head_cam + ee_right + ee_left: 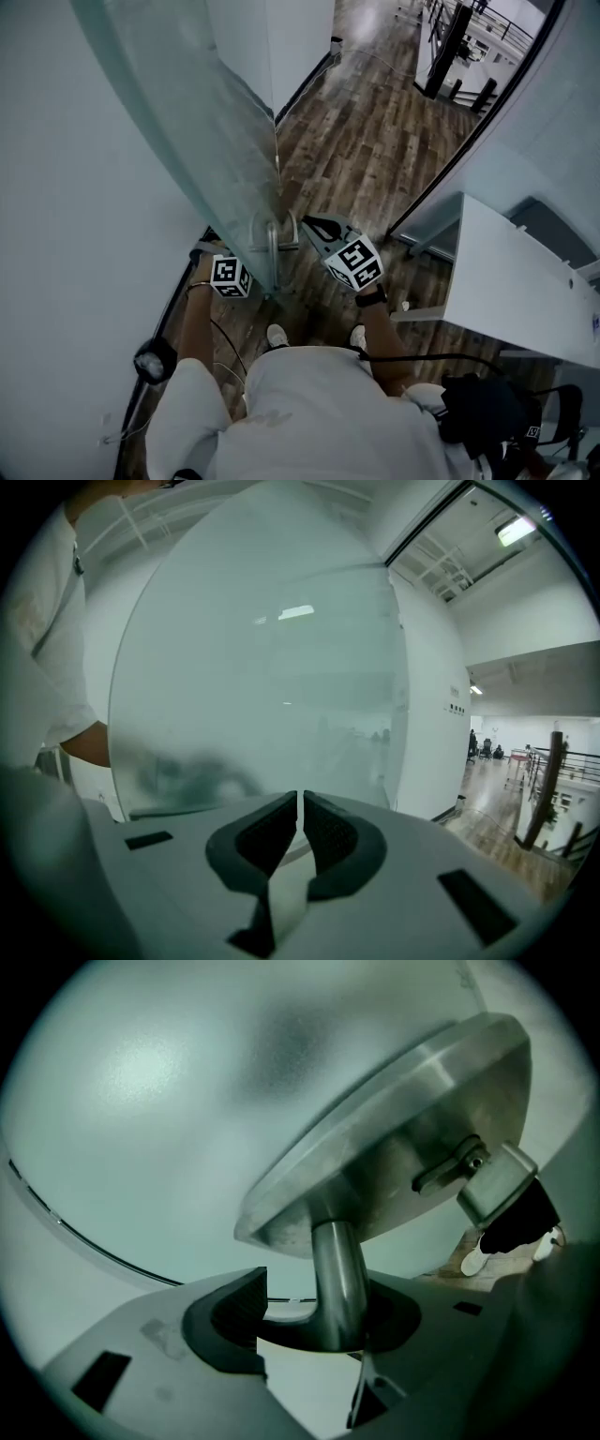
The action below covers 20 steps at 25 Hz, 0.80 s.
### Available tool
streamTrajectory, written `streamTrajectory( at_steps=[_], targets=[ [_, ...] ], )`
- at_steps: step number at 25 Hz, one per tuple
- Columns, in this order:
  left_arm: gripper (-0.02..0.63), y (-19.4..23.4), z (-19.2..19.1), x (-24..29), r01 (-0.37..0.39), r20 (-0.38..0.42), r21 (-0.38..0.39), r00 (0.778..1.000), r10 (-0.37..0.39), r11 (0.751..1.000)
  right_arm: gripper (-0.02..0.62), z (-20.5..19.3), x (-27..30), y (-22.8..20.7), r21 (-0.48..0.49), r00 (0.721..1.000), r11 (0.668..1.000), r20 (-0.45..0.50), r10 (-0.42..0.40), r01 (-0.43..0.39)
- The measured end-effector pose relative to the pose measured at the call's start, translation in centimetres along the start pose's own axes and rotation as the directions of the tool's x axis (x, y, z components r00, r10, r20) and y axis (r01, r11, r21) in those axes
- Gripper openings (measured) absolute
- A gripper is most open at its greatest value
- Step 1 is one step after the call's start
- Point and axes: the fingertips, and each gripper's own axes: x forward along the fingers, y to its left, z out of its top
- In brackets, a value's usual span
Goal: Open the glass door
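The glass door (216,141) stands edge-on in front of the person in the head view, between a white wall (75,187) on the left and the wooden floor (375,141) on the right, with its metal handle (273,239) at the near edge. The left gripper (323,1314) has its jaws apart and straddling the handle stem (337,1283), just below the round mounting plate (394,1138). The stem lies against the right-hand jaw, and a clear gap shows between it and the left pad (239,1321), so the stem is enclosed but not clamped. The right gripper (299,832) has its jaws drawn almost together with nothing between them, and it faces the pane from the other side. The step in hand appears to be taking hold of the handle. The operator should close the left jaws squarely on the stem until both pads bear on it, because polished round metal is likely to slip under a one-sided grip. The pull or push should then follow the arc of the door, steadily and without twisting the stem. The right gripper should be kept off the glass and clear of the door's edge. The feet (277,335) should be kept out of the swing path.
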Motion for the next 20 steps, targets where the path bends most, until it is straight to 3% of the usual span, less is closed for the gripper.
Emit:
streamTrajectory(
  at_steps=[3,5,9,14,20],
  targets=[
    [0.210,0.7,-1.1,-0.8,0.002,0.000,0.013,1.000,-0.002,1.000,0.012,-0.6,1.1,-0.1,-0.016,0.999,1.000,-0.033,0.016,-0.016],
    [0.210,1.3,-1.6,-2.0,-0.001,-0.017,0.008,1.000,0.001,1.000,0.055,-1.3,2.1,0.6,-0.045,0.997,0.998,-0.069,0.037,-0.040],
    [0.210,1.3,-4.0,-2.9,0.013,-0.065,0.026,0.998,-0.011,1.000,0.098,-1.4,4.5,3.7,-0.108,0.981,0.979,-0.110,0.161,-0.172],
    [0.210,1.6,-7.1,-4.2,0.007,-0.126,0.048,0.992,-0.001,0.999,0.103,0.0,6.6,9.7,-0.223,0.920,0.896,-0.169,0.353,-0.384],
    [0.210,1.7,-10.4,-5.8,-0.020,-0.099,0.044,0.995,0.024,0.999,0.120,-0.7,9.9,13.5,-0.411,0.892,0.796,-0.290,0.347,-0.444]
  ],
)
